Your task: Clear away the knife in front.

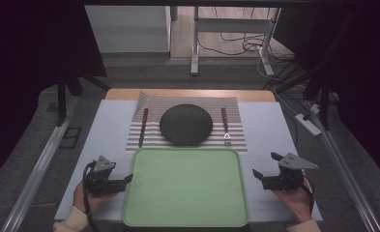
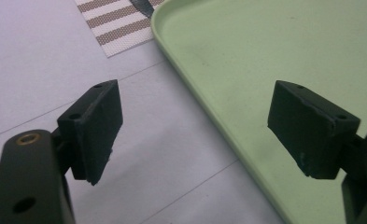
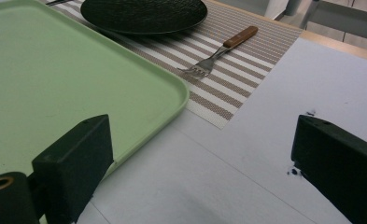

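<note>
Flanking green tray [image 1: 185, 188], claws agape, empty.

1. A flat, bare, pale-green plastic tray with a low raised rim [image 1: 185, 186] fills the near centre of the table; its rim is the only obstruction there.
2. Open white table surface [image 1: 108, 130] lies left and right of the tray, where the left gripper [image 1: 122, 180] and right gripper [image 1: 265, 166] sit, jaws spread wide and empty.
3. Beyond the tray, touching its far edge, a brown-and-white striped woven placemat [image 1: 236, 123] carries a round black textured plate [image 1: 185, 124].
4. A wooden-handled knife [image 1: 142, 126] lies left of the plate and a wooden-handled fork [image 1: 225, 125] right of it, leaving narrow lanes.
</note>
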A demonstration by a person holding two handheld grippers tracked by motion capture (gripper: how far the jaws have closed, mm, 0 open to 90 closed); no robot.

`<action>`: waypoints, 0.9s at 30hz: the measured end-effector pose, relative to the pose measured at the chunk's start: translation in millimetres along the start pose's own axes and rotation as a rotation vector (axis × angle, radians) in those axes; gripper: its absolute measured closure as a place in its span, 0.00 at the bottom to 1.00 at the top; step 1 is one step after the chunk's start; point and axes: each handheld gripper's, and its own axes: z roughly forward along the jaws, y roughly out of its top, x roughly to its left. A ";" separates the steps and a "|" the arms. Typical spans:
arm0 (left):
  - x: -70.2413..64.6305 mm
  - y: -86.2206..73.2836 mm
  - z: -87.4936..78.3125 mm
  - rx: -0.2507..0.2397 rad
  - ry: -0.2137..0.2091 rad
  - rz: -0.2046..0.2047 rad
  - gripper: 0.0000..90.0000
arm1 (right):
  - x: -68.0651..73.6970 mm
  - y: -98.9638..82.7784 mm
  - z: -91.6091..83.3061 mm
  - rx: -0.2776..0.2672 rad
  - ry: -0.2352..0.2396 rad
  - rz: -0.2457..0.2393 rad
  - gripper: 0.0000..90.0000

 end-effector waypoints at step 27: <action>2.6 21.6 0.1 -0.024 -0.004 0.009 0.21 | 1.7 1.6 10.4 0.027 0.056 0.005 0.07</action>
